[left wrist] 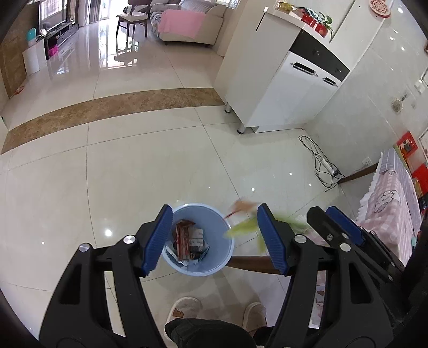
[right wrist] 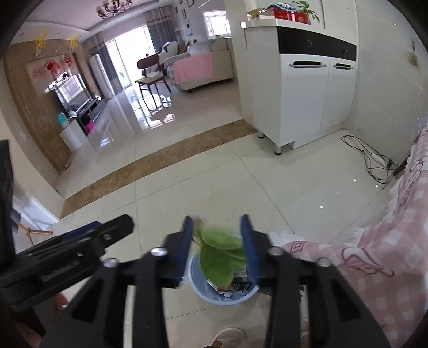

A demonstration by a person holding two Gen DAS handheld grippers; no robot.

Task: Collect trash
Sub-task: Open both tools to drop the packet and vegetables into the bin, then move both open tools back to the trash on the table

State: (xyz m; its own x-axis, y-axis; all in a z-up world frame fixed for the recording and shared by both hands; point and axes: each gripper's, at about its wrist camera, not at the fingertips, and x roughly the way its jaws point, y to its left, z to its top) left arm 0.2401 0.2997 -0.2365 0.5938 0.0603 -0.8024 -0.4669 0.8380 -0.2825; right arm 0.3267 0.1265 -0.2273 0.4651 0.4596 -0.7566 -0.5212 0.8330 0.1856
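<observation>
Above the light blue bin (right wrist: pixel 224 294) on the pale tiled floor (left wrist: pixel 133 174), my right gripper (right wrist: pixel 218 250) points steeply down, its blue pads parted with green leaves (right wrist: pixel 219 254) between them, blurred and loose, touching neither pad as far as I can tell. From my left wrist view those same leaves (left wrist: pixel 240 227) show as a yellow-green smear by the bin's (left wrist: pixel 227 235) rim, with an orange-red scrap (left wrist: pixel 242 206) blurred just beyond it. My left gripper (left wrist: pixel 216 235) also tilts down over the bin, its jaws standing wide apart and holding nothing; the bin shows between its fingers. Inside the bin lie red and white wrappers (left wrist: pixel 187 241); their print is too small for me to read. My slippers (left wrist: pixel 184 307) stand just below the bin. To my right is a pink checked cloth (right wrist: pixel 374 254) with cartoon figures. Farther off stand a white cabinet (right wrist: pixel 302 101), a tangle of black cable (left wrist: pixel 321 166), and a sofa with a pink throw (left wrist: pixel 179 24).
</observation>
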